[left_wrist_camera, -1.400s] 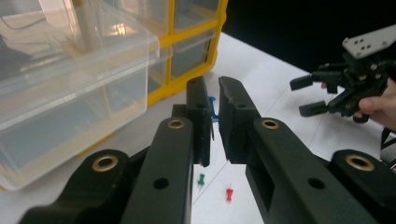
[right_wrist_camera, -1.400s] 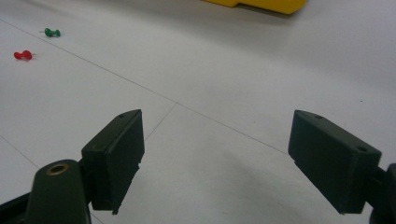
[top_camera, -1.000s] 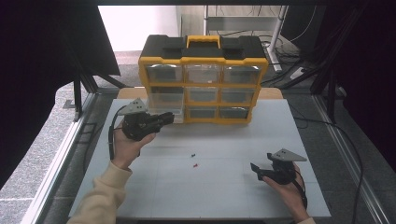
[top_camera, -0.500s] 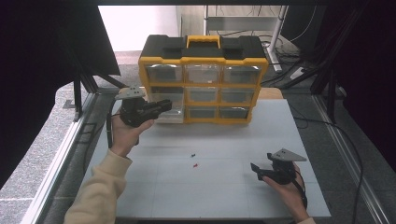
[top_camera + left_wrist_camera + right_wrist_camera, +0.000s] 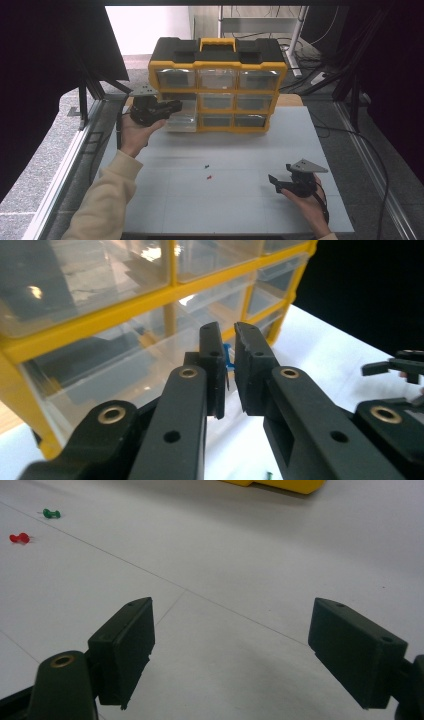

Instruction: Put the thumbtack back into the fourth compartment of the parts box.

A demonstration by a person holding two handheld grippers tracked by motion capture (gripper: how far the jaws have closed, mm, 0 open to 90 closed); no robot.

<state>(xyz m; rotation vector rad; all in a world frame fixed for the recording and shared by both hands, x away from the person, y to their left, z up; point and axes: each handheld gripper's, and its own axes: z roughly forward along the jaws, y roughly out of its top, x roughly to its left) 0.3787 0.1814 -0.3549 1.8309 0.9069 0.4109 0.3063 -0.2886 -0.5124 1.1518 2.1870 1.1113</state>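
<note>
White surface point(image 5: 240, 210): carries all items; a person's forearms enter from its near edge.

Yellow-and-black drawer organizer point(image 5: 218, 85): stands at the far edge of the surface, three rows of clear drawers. The lower-left drawer point(image 5: 181, 120) is pulled out toward the near edge.

Left gripper point(image 5: 172, 106): held near the far-left corner, level with the organizer's left column, jaws pointing at the pulled-out drawer. In the left gripper view the jaws stand almost together, pinching a small blue pushpin point(image 5: 228, 360) between the pads, just in front of the drawer's clear wall.

Right gripper point(image 5: 278, 182): rests low near the near-right corner, well apart from the organizer; in the right gripper view its jaws stand wide with nothing between them.

Green pushpin point(image 5: 206, 165) and red pushpin point(image 5: 209, 176): lie loose near the middle of the surface, close together, the green one farther from the near edge.

Step in hand, as judged: carrying the blue pushpin to the open drawer. The next move calls for bringing the jaw tips over the drawer's open top, then parting them so the pin falls inside; two pins would remain to be collected.
</note>
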